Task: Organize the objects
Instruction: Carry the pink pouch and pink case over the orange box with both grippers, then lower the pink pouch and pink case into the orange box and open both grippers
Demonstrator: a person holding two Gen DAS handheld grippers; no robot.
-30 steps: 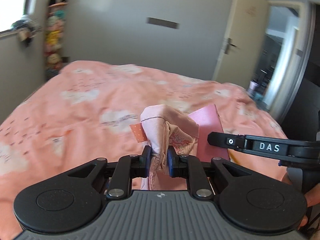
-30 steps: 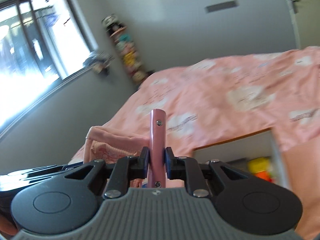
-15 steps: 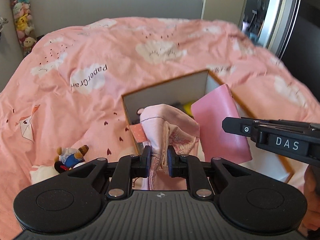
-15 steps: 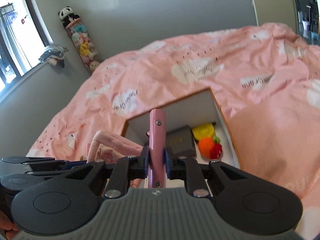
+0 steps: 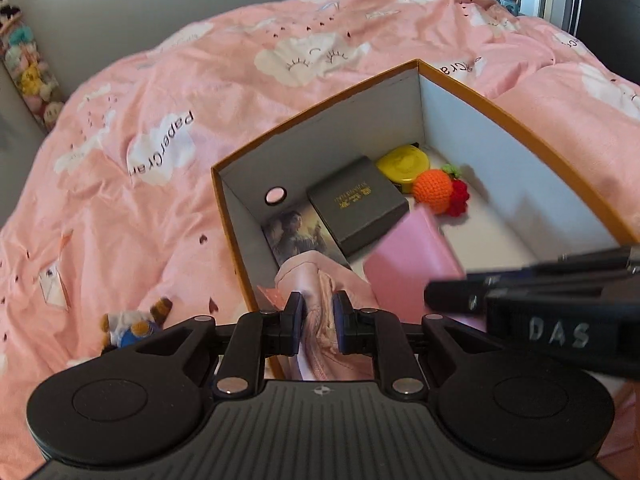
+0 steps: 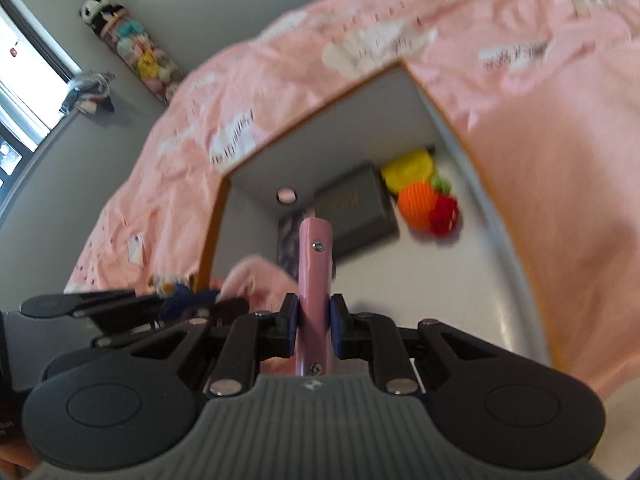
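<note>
My left gripper (image 5: 318,312) is shut on a bunched pink fabric pouch (image 5: 316,276), held over the near left corner of an open orange-rimmed box (image 5: 500,108). My right gripper (image 6: 315,316) is shut on the edge of a flat pink case (image 6: 316,256). That case (image 5: 412,256) hangs tilted above the box's white floor, right of the pouch. Inside the box lie a grey box (image 5: 360,204), a picture card (image 5: 298,232), a yellow round tin (image 5: 404,162) and a crocheted orange fruit (image 5: 434,190).
The box sits on a bed with a pink cloud-print duvet (image 5: 160,128). A small plush toy (image 5: 132,324) lies on the duvet left of the box. A hanging column of soft toys (image 6: 136,52) is on the grey wall; a doorway is far right.
Both grippers sank and tipped downward toward the box, which now fills the views with its contents visible. The pouch and the pink case stayed gripped throughout.
</note>
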